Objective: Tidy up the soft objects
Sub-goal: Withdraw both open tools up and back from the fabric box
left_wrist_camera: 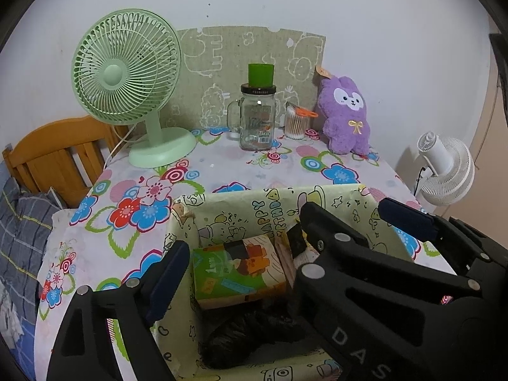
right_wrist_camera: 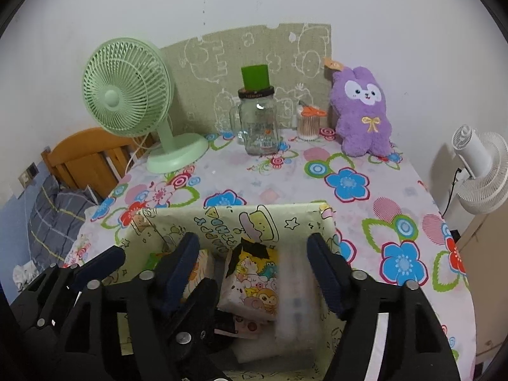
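A box (left_wrist_camera: 285, 203) lined with yellow-green cartoon paper stands at the table's near edge. Both grippers hang over it, crossed into each other. My left gripper (left_wrist_camera: 244, 260) is open above a green tissue pack (left_wrist_camera: 235, 270) and a black plastic bag (left_wrist_camera: 247, 333); the right gripper (left_wrist_camera: 346, 209) hides most of its right finger. My right gripper (right_wrist_camera: 252, 241) is open too, its pads clear of the cartoon-animal tissue pack (right_wrist_camera: 254, 285) below. A pale blurred pack (right_wrist_camera: 295, 304) lies beside that pack in the box (right_wrist_camera: 222, 222). A purple plush (right_wrist_camera: 362, 111) sits at the back right.
On the flowered tablecloth (right_wrist_camera: 365, 222) stand a green desk fan (left_wrist_camera: 127, 73), a glass jar (left_wrist_camera: 255, 120) with a green cup on top, and a cotton swab tub (left_wrist_camera: 295, 123). A white fan (left_wrist_camera: 444, 168) stands off to the right. A wooden headboard (left_wrist_camera: 57, 155) and bedding are left.
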A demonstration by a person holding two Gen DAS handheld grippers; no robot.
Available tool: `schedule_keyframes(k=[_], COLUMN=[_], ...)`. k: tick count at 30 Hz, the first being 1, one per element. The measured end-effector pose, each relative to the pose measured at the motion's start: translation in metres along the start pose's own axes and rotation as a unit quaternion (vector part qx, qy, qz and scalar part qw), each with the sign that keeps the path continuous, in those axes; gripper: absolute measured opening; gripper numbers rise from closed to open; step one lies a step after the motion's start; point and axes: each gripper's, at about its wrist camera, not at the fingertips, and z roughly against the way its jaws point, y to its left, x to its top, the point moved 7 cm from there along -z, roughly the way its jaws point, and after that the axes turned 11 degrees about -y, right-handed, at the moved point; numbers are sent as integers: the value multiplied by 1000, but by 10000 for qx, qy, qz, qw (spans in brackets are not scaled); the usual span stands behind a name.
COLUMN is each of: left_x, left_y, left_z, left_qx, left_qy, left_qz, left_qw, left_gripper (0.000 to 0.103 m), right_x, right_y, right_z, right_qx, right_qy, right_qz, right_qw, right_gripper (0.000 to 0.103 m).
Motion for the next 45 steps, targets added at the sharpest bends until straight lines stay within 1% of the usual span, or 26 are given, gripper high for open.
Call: schedule_keyframes(k=[3,5,14,24,38,41,45], left_x=[2,3,7,11,17,19,20], left_y=[0,0,-1,-1,7,10,17], left_z=[5,8,28,50,96,108,121], left_qx=[24,24,54,-42,20,106,150], left_qy=[-46,-69,-214,-365,-708,-834,-905], left_qz=[-5,-4,-49,16,14,-55,7], left_qw=[10000,10000,9997,9993,9975,9964,9958], left_gripper=[91,93,101,103,103,103,103], right_x=[2,4,8,14,20,21,21], right_y=[2,1,2,4,-1,-3,-5], right_z=[6,11,36,68,118,130,147], right_qx=[-45,-84,-208,-335,-508,-550,-591], right_qy=[-24,-61,-203,-432,-767,-844,-977], right_qz=[49,68,110,130,83,76,54], right_qw=[10000,9999,9995,9984,9957,9949,9934], right_gripper=[83,86,95,99,100,100,100])
